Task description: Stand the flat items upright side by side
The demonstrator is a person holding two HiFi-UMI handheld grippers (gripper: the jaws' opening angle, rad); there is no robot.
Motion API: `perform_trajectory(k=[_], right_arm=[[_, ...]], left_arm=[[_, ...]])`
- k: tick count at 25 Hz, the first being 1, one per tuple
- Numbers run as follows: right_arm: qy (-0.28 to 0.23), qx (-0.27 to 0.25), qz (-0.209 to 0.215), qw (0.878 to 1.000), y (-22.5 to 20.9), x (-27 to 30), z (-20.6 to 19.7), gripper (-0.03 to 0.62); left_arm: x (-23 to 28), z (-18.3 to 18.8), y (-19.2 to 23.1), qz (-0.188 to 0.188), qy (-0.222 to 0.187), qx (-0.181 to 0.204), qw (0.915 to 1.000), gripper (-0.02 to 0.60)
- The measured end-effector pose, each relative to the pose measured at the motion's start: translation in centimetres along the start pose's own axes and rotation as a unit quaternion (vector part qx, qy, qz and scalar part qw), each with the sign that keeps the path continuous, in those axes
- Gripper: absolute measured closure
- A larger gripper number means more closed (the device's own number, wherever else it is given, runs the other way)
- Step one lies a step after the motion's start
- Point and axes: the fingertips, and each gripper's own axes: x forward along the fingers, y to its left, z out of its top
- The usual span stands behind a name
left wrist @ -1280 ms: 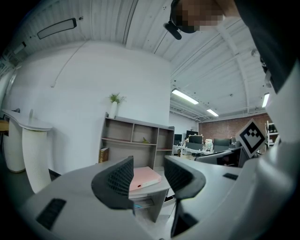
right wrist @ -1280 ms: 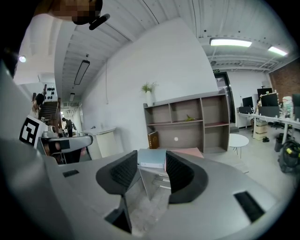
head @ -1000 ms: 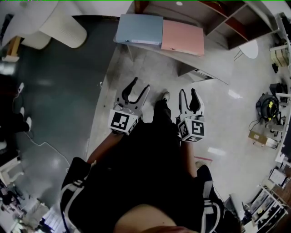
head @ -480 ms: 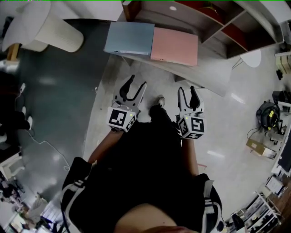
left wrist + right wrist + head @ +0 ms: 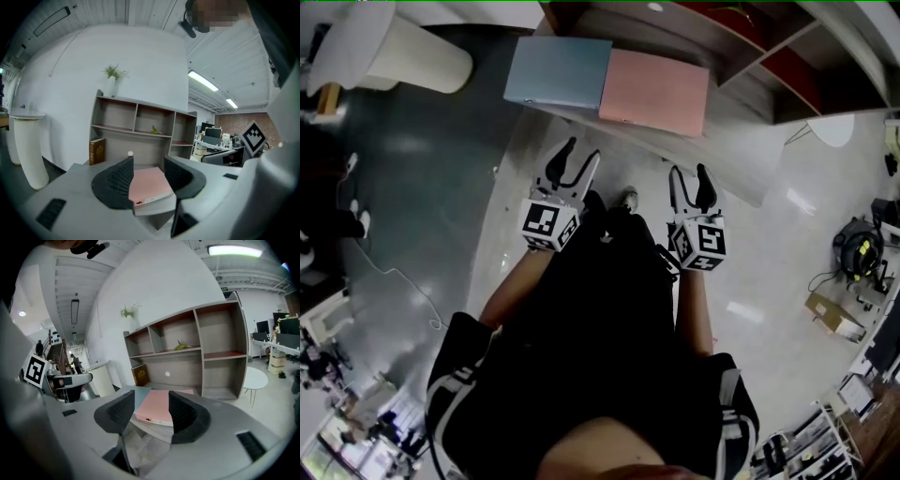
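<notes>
My left gripper (image 5: 584, 150) has its jaws apart, with nothing in them. My right gripper (image 5: 687, 172) has just been opening its jaws, and nothing is in them either. The pink book (image 5: 654, 92) lies flat on the table (image 5: 741, 159), ahead of both grippers, with one edge facing me at the table's front. The blue book (image 5: 558, 72) lies flat against its left side, nearer my left gripper. The shelf (image 5: 741, 37) stands behind them, so I think lifting each near edge is best.
</notes>
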Motion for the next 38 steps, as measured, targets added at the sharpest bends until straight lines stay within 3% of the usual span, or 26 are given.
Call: perform_trajectory(k=[11, 19, 24, 33, 38], right_arm=[[0.077, 0.033, -0.025, 0.996, -6.7, 7.5, -4.8, 0.322], [0.145, 0.053, -0.056, 0.986, -11.3, 12.9, -9.6, 0.307], [0.177, 0.086, -0.073, 0.978, -14.1, 15.6, -12.9, 0.292], [0.206, 0.127, -0.094, 0.966, -15.8, 17.0, -16.9, 0.276], [0.214, 0.134, -0.089, 0.963, -15.5, 17.4, -17.7, 0.276]], left_arm=[[7.4, -6.7, 4.2, 0.004, 0.075, -0.043, 0.9963, 0.359], [12.2, -13.8, 7.8, 0.005, 0.132, -0.103, 0.9859, 0.31], [15.0, -17.6, 9.4, -0.002, 0.158, -0.118, 0.9804, 0.296], [15.6, -22.7, 9.9, -0.001, 0.199, -0.135, 0.9707, 0.287], [15.7, -23.4, 9.6, -0.012, 0.207, -0.144, 0.9675, 0.285]])
